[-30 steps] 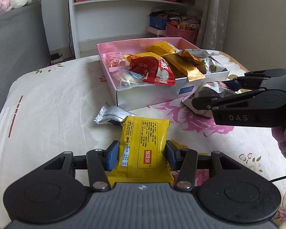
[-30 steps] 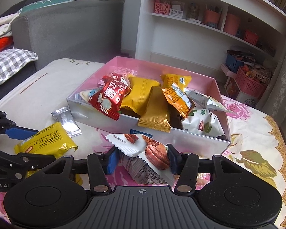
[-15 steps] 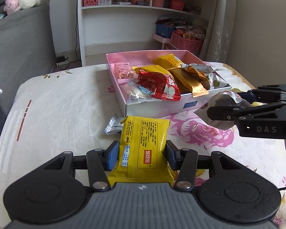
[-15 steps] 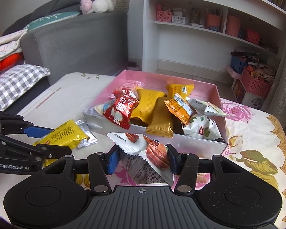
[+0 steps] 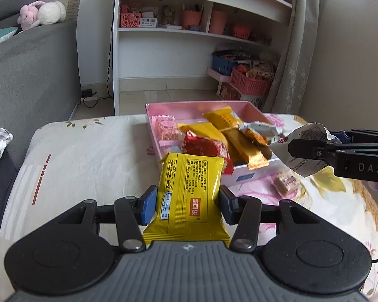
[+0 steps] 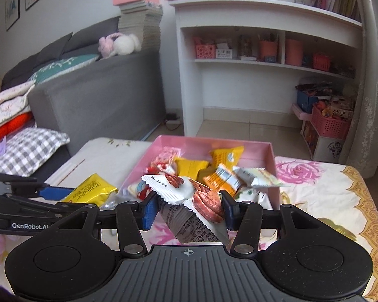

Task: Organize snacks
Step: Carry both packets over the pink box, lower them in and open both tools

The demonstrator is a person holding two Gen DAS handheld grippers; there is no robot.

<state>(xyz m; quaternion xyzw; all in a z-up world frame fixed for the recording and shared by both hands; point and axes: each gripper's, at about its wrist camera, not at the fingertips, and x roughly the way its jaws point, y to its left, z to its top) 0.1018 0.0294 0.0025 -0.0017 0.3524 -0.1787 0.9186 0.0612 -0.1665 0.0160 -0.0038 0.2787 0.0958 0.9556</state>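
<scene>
My left gripper (image 5: 187, 200) is shut on a yellow snack packet (image 5: 189, 196) and holds it in the air in front of the pink box (image 5: 196, 105). My right gripper (image 6: 189, 207) is shut on a white pecan packet (image 6: 189, 201), held above the box's (image 6: 269, 156) near edge. The box holds several packets: yellow, orange, red and white ones. In the left wrist view the right gripper (image 5: 312, 148) with its white packet (image 5: 300, 148) is at the right. In the right wrist view the left gripper (image 6: 50, 196) with the yellow packet (image 6: 93, 191) is at the left.
A small pink-wrapped snack (image 5: 286, 186) lies on the floral tablecloth (image 5: 88, 151) right of the box. A grey sofa (image 5: 30, 75) stands to the left, a white shelf unit (image 5: 189, 37) behind, with pink baskets (image 5: 252, 83) on the floor.
Both grippers have risen with their packets and moved toward the box. The silver packet on the cloth has dropped out of the left wrist view.
</scene>
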